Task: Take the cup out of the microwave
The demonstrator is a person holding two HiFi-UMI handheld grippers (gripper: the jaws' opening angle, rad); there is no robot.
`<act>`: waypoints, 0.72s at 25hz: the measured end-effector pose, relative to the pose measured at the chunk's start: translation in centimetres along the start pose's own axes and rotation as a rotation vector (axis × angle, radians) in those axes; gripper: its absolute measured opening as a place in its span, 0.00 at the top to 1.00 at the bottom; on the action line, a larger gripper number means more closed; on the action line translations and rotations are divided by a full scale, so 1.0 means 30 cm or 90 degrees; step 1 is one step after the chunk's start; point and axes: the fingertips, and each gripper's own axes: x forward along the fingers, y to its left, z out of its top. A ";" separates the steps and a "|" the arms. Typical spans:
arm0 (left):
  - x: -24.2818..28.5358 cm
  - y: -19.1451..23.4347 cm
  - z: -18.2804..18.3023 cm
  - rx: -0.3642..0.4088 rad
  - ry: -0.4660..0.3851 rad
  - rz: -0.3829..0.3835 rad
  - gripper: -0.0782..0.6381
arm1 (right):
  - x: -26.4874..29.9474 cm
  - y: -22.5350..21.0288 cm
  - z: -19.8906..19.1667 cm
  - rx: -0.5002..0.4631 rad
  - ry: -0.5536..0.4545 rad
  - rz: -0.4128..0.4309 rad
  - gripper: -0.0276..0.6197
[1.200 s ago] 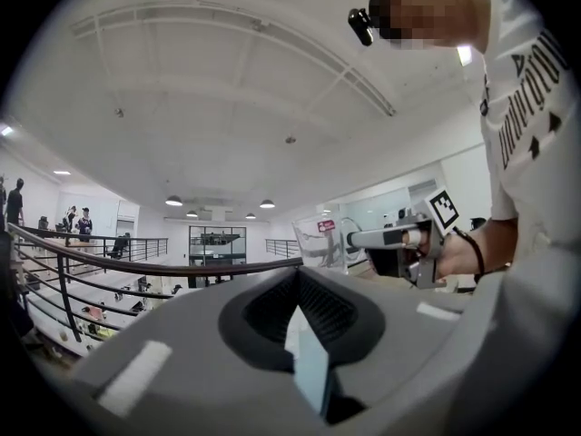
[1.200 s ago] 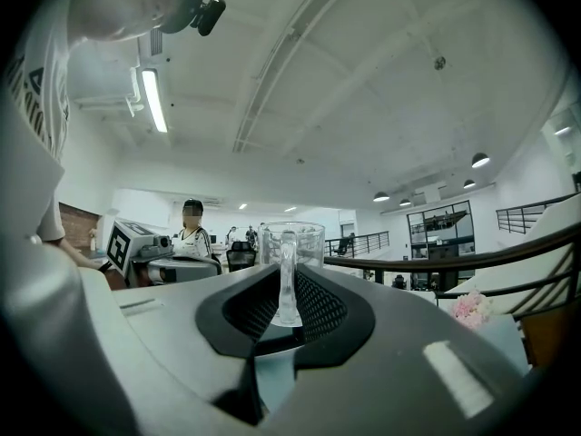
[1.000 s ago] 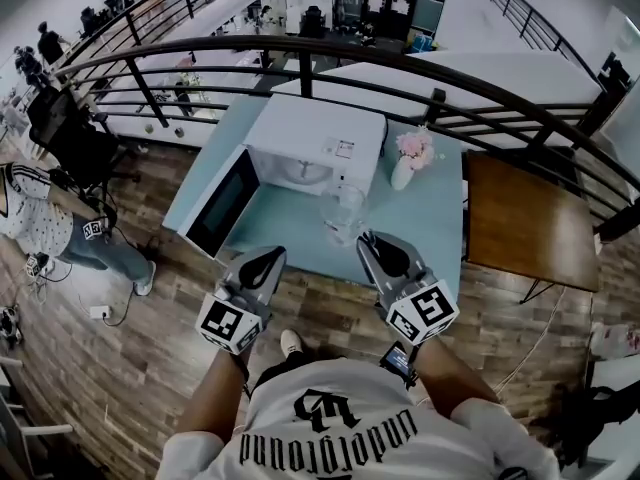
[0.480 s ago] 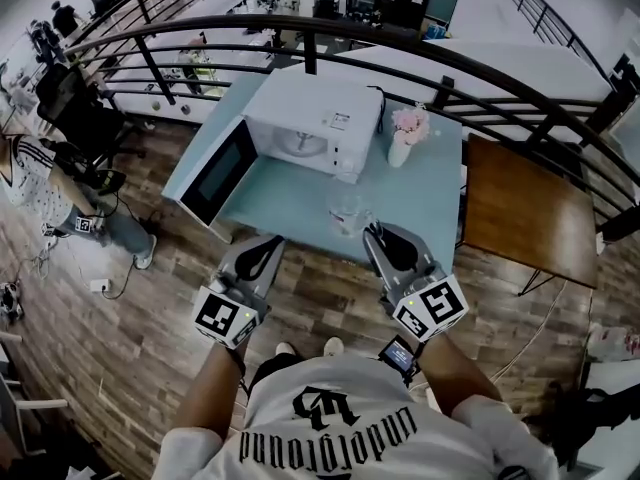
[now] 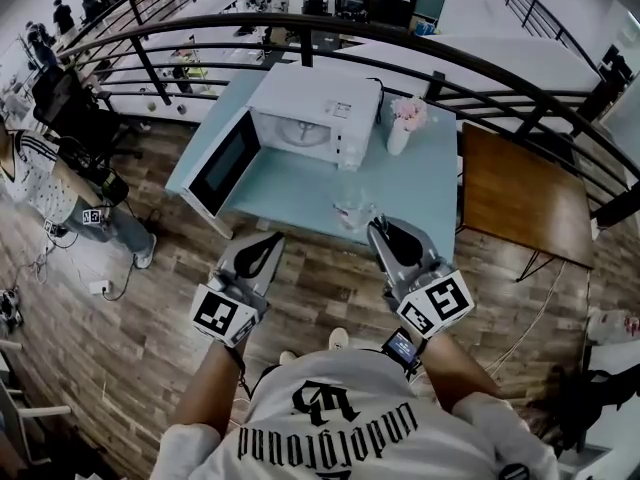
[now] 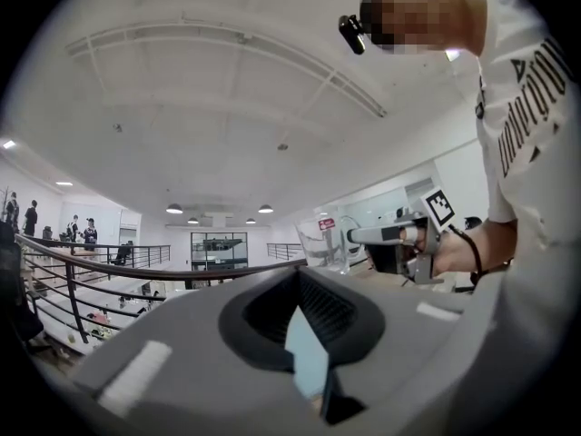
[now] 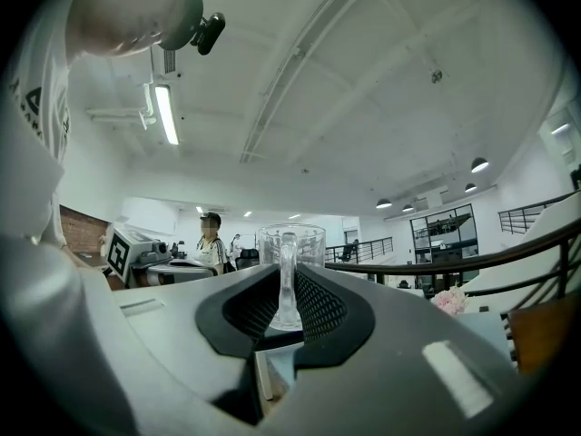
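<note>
A clear glass cup point(image 5: 352, 213) with a handle hangs over the near edge of the light-blue table point(image 5: 425, 193), outside the white microwave point(image 5: 320, 108). My right gripper point(image 5: 374, 227) is shut on the cup's handle; in the right gripper view the cup point(image 7: 290, 243) stands upright just past the jaw tips, the handle pinched between them. The microwave's door point(image 5: 222, 166) stands wide open to the left, and its cavity shows only the turntable. My left gripper point(image 5: 270, 240) is held level beside the right one, shut and holding nothing. From the left gripper view the cup point(image 6: 320, 243) shows in the right gripper point(image 6: 356, 236).
A white vase with pink flowers point(image 5: 403, 126) stands right of the microwave. A dark curved railing point(image 5: 300, 26) runs behind the table. A brown table point(image 5: 520, 198) sits to the right. A person point(image 5: 45, 203) crouches at the left on the wood floor.
Both grippers and the cup have drawn back from the microwave's front to the table's near edge. The microwave now lies farther from the grippers.
</note>
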 end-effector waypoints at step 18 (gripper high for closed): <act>-0.247 0.013 0.033 -0.013 -0.019 -0.070 0.82 | 0.013 0.294 -0.013 -0.029 -0.027 -0.050 0.91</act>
